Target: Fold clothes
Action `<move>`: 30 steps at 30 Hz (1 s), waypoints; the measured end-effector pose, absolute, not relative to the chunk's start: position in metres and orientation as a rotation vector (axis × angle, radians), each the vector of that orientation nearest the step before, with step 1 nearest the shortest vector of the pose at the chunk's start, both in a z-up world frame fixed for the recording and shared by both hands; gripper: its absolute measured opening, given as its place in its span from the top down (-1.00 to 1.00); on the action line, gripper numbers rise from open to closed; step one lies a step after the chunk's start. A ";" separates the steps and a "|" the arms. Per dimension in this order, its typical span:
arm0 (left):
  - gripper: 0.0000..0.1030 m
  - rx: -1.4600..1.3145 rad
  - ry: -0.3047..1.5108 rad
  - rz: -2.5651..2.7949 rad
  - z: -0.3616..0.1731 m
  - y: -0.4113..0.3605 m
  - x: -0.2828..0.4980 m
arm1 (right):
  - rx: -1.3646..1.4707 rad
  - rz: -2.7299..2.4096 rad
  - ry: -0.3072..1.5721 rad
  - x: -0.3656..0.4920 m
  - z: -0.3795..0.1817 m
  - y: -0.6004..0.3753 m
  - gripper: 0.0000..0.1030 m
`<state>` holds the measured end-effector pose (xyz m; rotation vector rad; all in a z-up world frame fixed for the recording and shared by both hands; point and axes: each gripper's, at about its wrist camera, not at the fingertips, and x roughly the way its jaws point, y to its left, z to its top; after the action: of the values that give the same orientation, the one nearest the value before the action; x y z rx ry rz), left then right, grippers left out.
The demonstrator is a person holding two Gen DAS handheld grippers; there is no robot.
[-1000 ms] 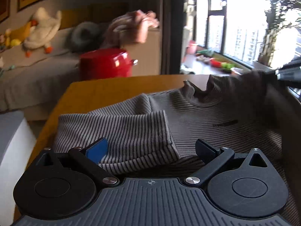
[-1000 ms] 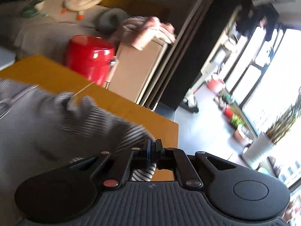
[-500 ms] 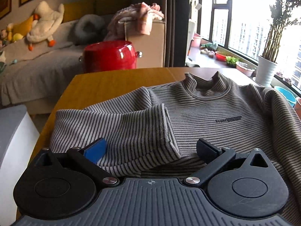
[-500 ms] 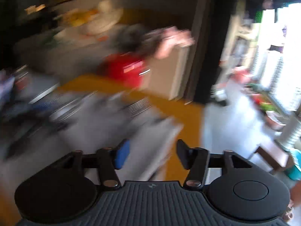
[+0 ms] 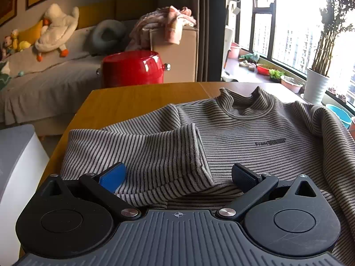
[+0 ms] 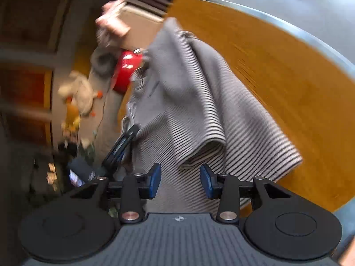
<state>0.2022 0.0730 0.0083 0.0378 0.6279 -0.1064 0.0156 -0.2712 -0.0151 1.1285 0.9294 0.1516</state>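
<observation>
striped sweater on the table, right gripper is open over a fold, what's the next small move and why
Probably ease the right gripper forward and close on the raised fold of the striped sweater. Its jaws are open and empty, that edge sits just ahead, and the left sleeve is already folded in.

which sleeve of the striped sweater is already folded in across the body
The left sleeve, lying across the striped sweater between the open left gripper fingers. The other sleeve runs off toward the window side, not folded in.

daylight from window (image 5: 288,33), blown out | left view sharp | right view motion-blurred | fisheye-bent edges
</observation>
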 end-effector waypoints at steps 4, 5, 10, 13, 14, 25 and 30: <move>-1.00 0.023 0.623 -0.109 0.008 0.076 0.201 | 1.100 0.085 0.851 0.039 -0.022 -0.272 0.85; -1.00 0.018 0.625 -0.110 0.008 0.076 0.202 | 1.042 0.082 0.818 0.046 -0.012 -0.276 0.92; -1.00 0.004 0.621 -0.124 0.009 0.078 0.200 | 0.713 -0.004 0.445 0.063 0.102 -0.328 0.93; -1.00 0.018 0.623 -0.150 0.013 0.078 0.200 | 0.578 -0.027 0.292 0.076 0.165 -0.344 0.93; -1.00 0.031 0.621 -0.164 0.015 0.078 0.199 | 0.548 -0.019 0.271 0.083 0.177 -0.343 0.94; -1.00 0.113 0.608 -0.207 0.019 0.107 0.197 | 0.431 0.221 0.365 0.203 0.188 -0.233 0.93; -0.99 0.139 0.574 -0.249 0.023 0.109 0.190 | 0.423 0.334 0.476 0.260 0.164 -0.164 0.93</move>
<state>0.1897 0.1094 0.0233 0.1392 0.5744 -0.2492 0.2602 -0.1641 0.1636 0.4226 0.4765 0.3344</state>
